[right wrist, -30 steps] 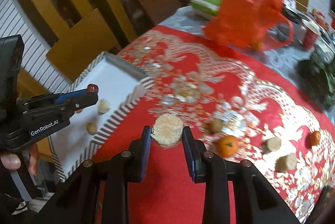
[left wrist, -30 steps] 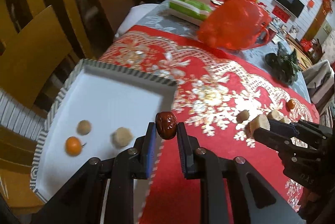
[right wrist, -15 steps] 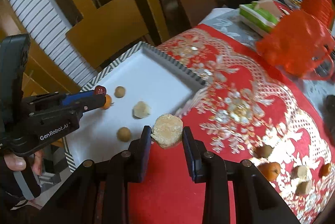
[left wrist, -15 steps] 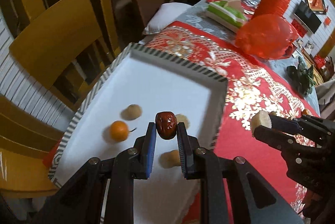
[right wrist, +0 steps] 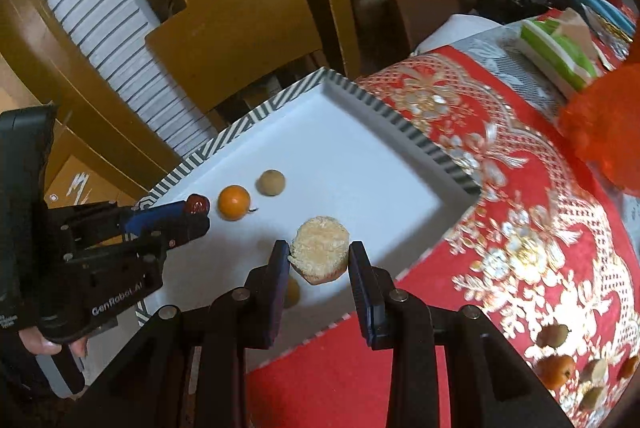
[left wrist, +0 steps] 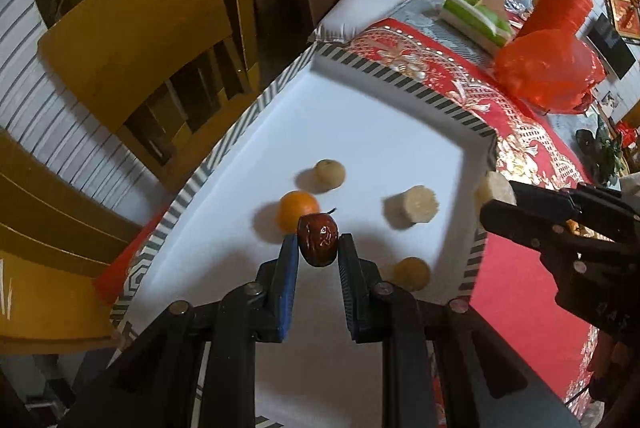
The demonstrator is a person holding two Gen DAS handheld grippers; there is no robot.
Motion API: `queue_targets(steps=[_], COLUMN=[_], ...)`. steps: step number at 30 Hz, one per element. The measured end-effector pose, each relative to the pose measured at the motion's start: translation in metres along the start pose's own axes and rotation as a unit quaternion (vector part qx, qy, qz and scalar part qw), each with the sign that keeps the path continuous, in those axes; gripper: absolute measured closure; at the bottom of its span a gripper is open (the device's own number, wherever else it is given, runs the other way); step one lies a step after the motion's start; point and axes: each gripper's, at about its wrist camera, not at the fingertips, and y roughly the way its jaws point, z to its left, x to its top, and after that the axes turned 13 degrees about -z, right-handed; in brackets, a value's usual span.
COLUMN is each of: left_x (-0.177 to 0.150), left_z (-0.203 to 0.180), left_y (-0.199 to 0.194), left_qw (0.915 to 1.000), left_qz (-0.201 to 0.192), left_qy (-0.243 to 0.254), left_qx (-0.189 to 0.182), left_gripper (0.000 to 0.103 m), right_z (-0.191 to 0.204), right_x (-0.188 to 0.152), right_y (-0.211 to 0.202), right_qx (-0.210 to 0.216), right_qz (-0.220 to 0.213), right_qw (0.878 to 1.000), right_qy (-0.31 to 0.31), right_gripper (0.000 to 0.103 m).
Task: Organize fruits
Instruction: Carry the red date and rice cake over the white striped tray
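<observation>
Both hand-held grippers now farther over the tray (left wrist: 404,78), left (left wrist: 318,248) grasping date (left wrist: 318,245), right (right wrist: 319,257) grasping cane chunk (right wrist: 319,255).

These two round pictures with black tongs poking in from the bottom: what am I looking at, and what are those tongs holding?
No robot here: a person holds a two-fingered gripper in each hand, and a wide-angle camera on each looks along its fingers. That gives one picture per hand.

In the left hand's view, the left gripper pinches a dark red date over a white tray with a striped rim. In the tray lie an orange, two small tan fruits and a pale cut chunk.

In the right hand's view, the right gripper grips a pale round chunk over the same tray. More fruit waits on the red tablecloth. Each gripper shows at the edge of the other's picture.
</observation>
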Motion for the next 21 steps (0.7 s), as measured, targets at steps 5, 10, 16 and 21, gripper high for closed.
queue_targets(steps=[5, 10, 16, 21], left_x=[-0.006, -0.011, -0.013, -0.013], left_z=[0.009, 0.015, 0.02, 0.021], left_y=[0.005, 0.011, 0.017, 0.019], left_qw=[1.0, 0.9998, 0.9997, 0.9996], left_qz=[0.008, 0.018, 0.025, 0.027], left_qy=[-0.003, -0.004, -0.006, -0.008], left_qx=[0.003, 0.004, 0.003, 0.001], left_gripper=[0.083, 0.083, 0.083, 0.083], right_z=[0.009, 0.012, 0.015, 0.013], right_x=[0.006, 0.014, 0.022, 0.026], right_y=[0.019, 0.038, 0.057, 0.07], right_qx=[0.006, 0.011, 0.013, 0.012], right_qz=[0.008, 0.015, 0.022, 0.03], right_qw=[1.0, 1.0, 0.999, 0.999], right_qy=[-0.008, -0.016, -0.021, -0.022], right_gripper=[0.07, 0.07, 0.07, 0.07])
